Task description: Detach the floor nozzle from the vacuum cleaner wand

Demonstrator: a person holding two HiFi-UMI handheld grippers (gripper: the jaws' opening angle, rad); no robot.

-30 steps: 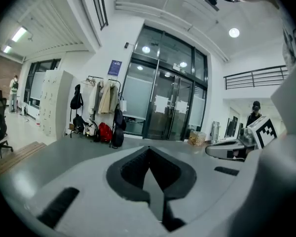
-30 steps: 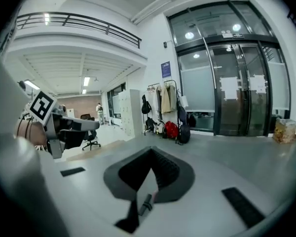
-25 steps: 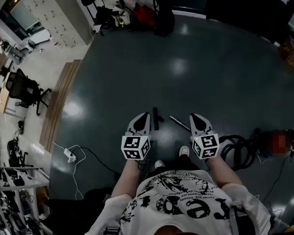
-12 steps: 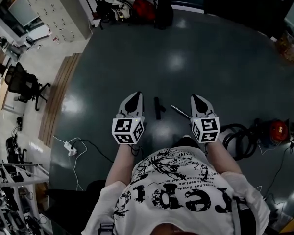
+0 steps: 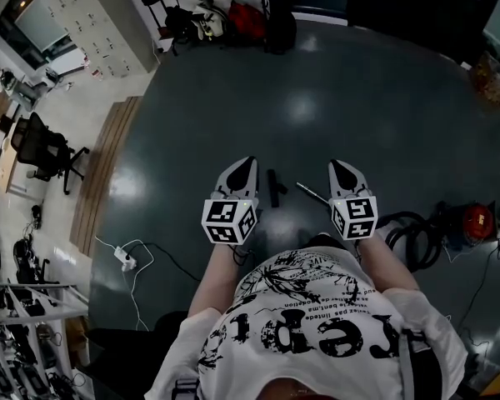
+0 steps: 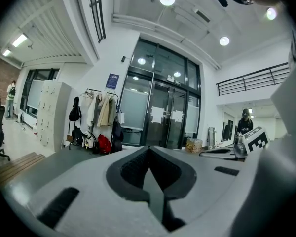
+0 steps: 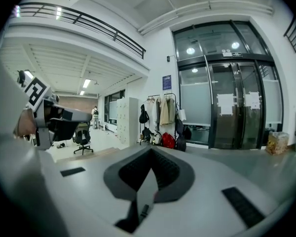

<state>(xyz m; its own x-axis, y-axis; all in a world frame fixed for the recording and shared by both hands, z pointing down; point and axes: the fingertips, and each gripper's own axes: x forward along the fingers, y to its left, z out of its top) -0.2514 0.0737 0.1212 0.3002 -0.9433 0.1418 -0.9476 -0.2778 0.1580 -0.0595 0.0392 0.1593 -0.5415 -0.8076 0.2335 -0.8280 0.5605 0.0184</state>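
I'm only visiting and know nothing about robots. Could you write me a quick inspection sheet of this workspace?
Surface: dark glossy floor.
Job's things: black floor nozzle on the floor, apart from the metal wand.
Clutter: red bag by the far wall.
Grippers: left gripper and right gripper both shut, holding nothing.
Cables: white power strip with cord; black hose coiled beside the red vacuum cleaner.
Surroundings: office chair, lockers.

Glossy dark teal-grey floor (image 5: 383, 123), plain black floor nozzle (image 5: 274, 187). The left gripper (image 5: 247, 163) and right gripper (image 5: 339, 167) are light grey, with black-and-white square-patterned cubes (image 5: 230, 220). The shirt (image 5: 317, 327) is white with black print.
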